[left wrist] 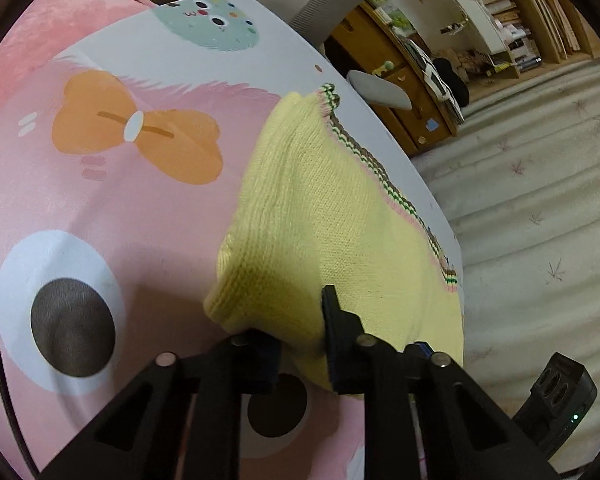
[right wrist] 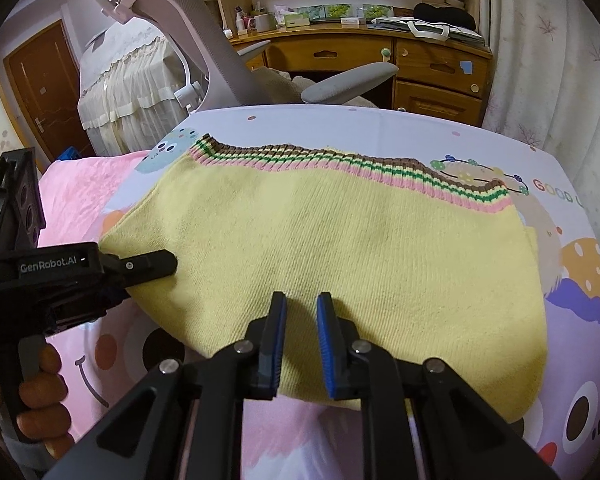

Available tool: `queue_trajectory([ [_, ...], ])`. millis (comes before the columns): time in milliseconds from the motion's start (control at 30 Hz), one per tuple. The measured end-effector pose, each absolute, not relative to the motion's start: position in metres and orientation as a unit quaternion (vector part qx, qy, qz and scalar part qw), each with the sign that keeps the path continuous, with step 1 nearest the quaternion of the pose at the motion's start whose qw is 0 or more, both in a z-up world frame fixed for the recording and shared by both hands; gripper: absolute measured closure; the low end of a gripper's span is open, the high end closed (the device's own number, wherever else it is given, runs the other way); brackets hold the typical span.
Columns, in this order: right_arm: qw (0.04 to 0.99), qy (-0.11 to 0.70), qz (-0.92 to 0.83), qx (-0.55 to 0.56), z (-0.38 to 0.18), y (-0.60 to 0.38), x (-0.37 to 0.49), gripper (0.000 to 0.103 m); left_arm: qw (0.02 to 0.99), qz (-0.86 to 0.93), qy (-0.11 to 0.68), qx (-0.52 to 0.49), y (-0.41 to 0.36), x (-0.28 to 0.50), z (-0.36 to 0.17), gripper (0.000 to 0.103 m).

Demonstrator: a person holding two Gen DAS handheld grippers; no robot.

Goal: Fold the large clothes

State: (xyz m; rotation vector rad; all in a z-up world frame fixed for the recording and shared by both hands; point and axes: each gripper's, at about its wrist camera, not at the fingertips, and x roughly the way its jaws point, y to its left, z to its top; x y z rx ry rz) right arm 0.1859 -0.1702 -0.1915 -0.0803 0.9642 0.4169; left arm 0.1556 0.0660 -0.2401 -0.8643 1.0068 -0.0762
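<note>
A yellow sweater (right wrist: pixel 340 248) lies folded on a bed sheet (right wrist: pixel 560 248) printed with cartoon figures, and its striped hem (right wrist: pixel 360 166) is on the far side. The left gripper (left wrist: pixel 300 344) is clenched on the near left corner of the sweater: the knit cloth is pinched between its two fingers (left wrist: pixel 332 320) and it bulges up a little there. In the right wrist view a hand (right wrist: pixel 40 384) holds this gripper by its handle at the left edge. The right gripper (right wrist: pixel 302 312) rests over the near edge of the sweater. Its fingers (right wrist: pixel 324 320) stand a little apart, and I cannot tell if cloth is caught between them. Beyond the bed stand a grey office chair (right wrist: pixel 220 60) and a wooden desk (right wrist: pixel 432 64).
</note>
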Motion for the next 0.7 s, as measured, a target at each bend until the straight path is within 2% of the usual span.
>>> queue_trajectory([
  [433,0.859,0.473,0.195,-0.004,-0.195,-0.177,0.188,0.088,0.891,-0.107,0.391,-0.203,0.003,0.154,-0.150,0.092],
  [700,0.846,0.485,0.215,0.050,-0.200,-0.192,0.193,0.088,0.903,-0.150,0.383,-0.127,-0.040,0.160,-0.131,0.092],
])
